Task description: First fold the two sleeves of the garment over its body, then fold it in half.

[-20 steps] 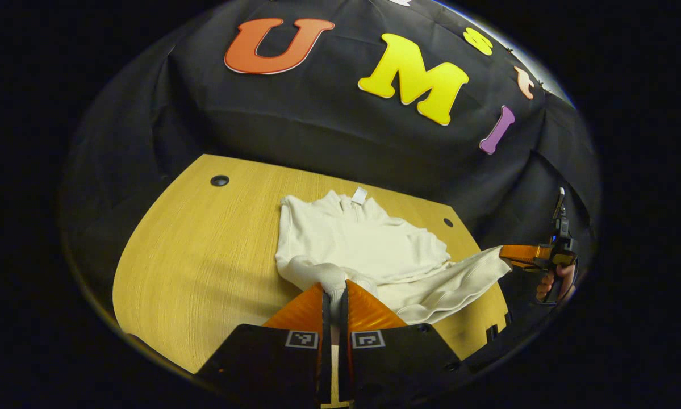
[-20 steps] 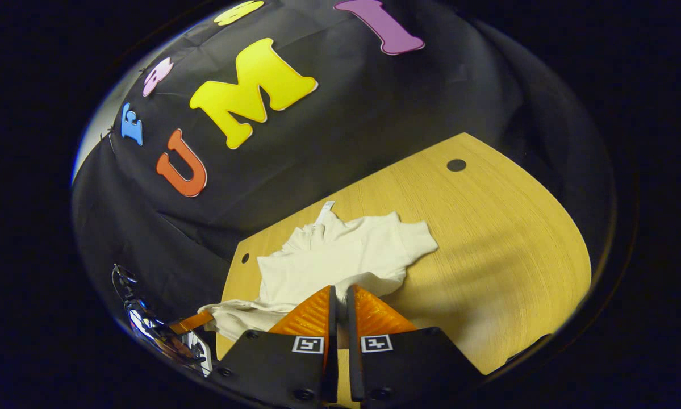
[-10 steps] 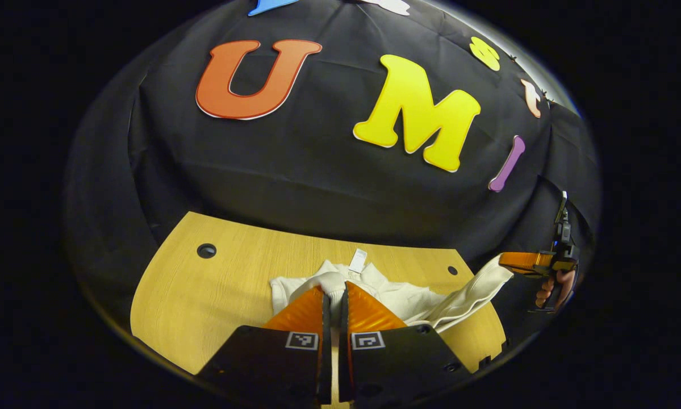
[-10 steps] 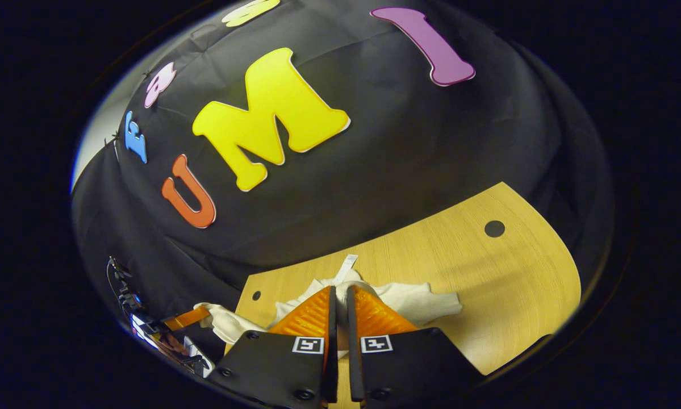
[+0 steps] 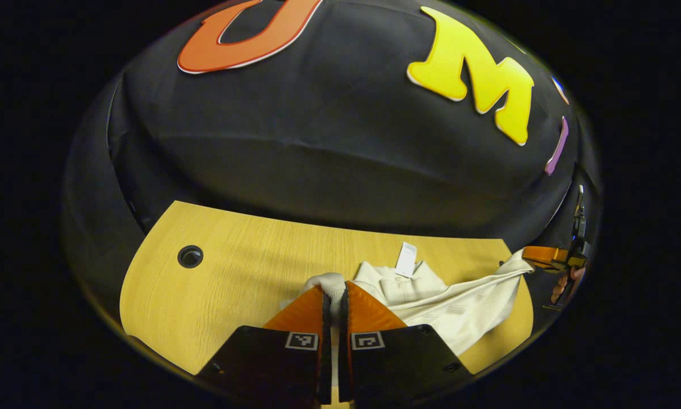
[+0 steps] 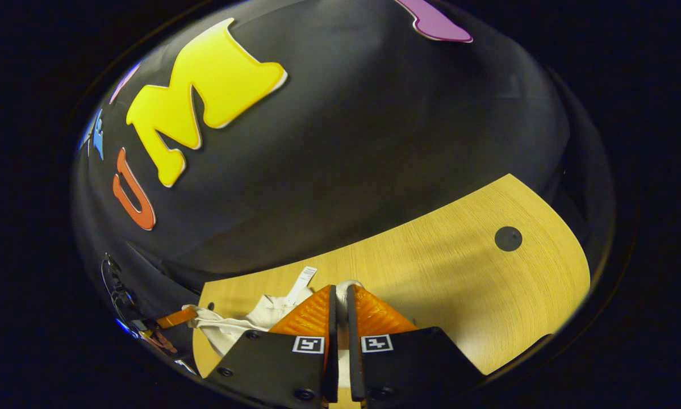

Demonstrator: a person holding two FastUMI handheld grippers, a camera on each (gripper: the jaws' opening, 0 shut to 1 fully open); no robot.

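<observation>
Garment (image 5: pixel 448 307): cream knit top, soft and thick, with a ribbed-looking collar and a small white rectangular tag (image 5: pixel 406 259) standing up at the neck. It lies bunched on the far half of the table, its cloth pulled into long diagonal creases between the two grippers.
Table (image 5: pixel 243 267): pale wood-grain top with a curved edge and a round dark cable hole (image 5: pixel 189 257); in the right gripper view the same grain runs in fine lines around another round hole (image 6: pixel 508 238).
Left gripper (image 5: pixel 334 298): wedge-shaped ribbed fingers drawn close together, a rolled lump of cream cloth pinched in the narrow slot between them, held just above the tabletop near the collar.
Right gripper (image 6: pixel 340 295): fingers likewise nearly together, with a fold of the cream cloth clamped between their tips; the tag (image 6: pixel 301 279) and the collar sit just to the left of them.
Right gripper, seen from the left gripper view (image 5: pixel 544 257): at the far right edge, its fingers on the stretched corner of the cloth, a hand (image 5: pixel 564 281) below it on the handle.
Left gripper, seen from the right gripper view (image 6: pixel 175 318): low at the left edge, with cloth trailing from it.
Wall: black cloth, loosely draped with shallow folds.
</observation>
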